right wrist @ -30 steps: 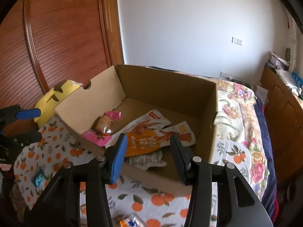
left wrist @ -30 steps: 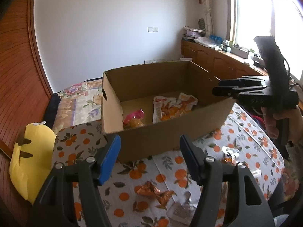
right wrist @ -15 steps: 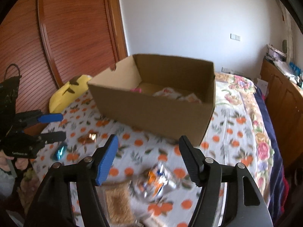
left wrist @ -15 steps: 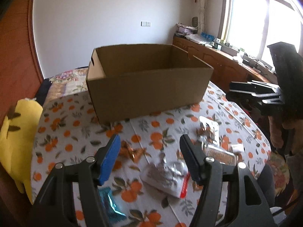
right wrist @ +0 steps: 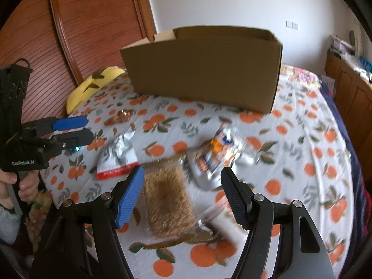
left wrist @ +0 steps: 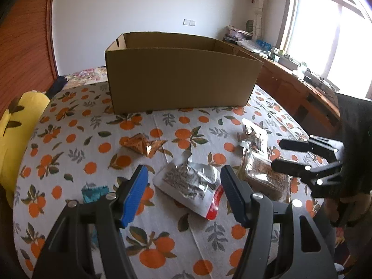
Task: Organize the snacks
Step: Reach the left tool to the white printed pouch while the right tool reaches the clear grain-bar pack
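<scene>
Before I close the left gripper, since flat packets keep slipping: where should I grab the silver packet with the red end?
Take the silver packet at its puffed, crinkled middle, coming from above with the open left gripper. It lies flat on the tablecloth, so its edges give little to pinch; the raised foil probably does.

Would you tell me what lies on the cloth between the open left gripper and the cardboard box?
In the left wrist view, a silver packet with a red edge and a crumpled copper wrapper lie between the left gripper and the cardboard box.
</scene>
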Motion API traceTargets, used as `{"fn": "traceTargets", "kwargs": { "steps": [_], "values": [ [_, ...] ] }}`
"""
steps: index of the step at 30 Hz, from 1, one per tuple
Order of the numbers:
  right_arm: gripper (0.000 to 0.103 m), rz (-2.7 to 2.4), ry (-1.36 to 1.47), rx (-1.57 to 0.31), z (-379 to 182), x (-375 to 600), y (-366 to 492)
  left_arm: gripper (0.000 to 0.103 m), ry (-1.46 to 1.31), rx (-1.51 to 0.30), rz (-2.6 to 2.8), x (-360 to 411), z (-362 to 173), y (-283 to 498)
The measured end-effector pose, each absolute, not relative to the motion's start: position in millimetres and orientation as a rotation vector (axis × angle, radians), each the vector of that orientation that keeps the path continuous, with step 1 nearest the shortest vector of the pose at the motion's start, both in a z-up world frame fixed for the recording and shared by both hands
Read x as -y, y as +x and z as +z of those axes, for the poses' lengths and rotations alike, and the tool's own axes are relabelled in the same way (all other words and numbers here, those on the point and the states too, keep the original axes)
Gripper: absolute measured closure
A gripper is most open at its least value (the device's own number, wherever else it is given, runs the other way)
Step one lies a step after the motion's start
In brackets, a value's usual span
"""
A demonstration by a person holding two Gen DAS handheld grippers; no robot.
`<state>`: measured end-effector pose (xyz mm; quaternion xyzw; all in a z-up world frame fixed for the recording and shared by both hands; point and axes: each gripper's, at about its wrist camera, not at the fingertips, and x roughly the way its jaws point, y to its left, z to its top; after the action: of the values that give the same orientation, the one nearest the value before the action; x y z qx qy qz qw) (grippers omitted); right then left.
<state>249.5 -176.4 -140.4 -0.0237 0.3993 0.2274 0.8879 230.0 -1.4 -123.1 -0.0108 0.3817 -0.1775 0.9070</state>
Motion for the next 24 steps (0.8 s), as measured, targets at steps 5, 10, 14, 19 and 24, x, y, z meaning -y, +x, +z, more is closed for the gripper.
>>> {"fn": "traceTargets", "kwargs": {
  "steps": [5, 10, 14, 19, 24],
  "values": [
    [0.033, 0.51, -0.053, -0.869, -155, 169, 248, 0.038, -0.062, -0.825, -0.33, 0, -133, 222],
    [0.033, 0.523, -0.078, -0.881, -163, 163, 242, 0.038, -0.091, -0.836, -0.322, 1, -135, 210],
    [0.033, 0.513, -0.08, -0.881, -168, 163, 242, 0.038, -0.094, -0.842, -0.309, 5, -133, 206],
    [0.032, 0.496, -0.106, -0.864, -170, 160, 243, 0.038, -0.094, -0.858, -0.287, 10, -135, 210],
    [0.032, 0.458, -0.193, -0.853, -173, 148, 241, 0.038, -0.113, -0.89, -0.244, 11, -146, 220]
  ]
}}
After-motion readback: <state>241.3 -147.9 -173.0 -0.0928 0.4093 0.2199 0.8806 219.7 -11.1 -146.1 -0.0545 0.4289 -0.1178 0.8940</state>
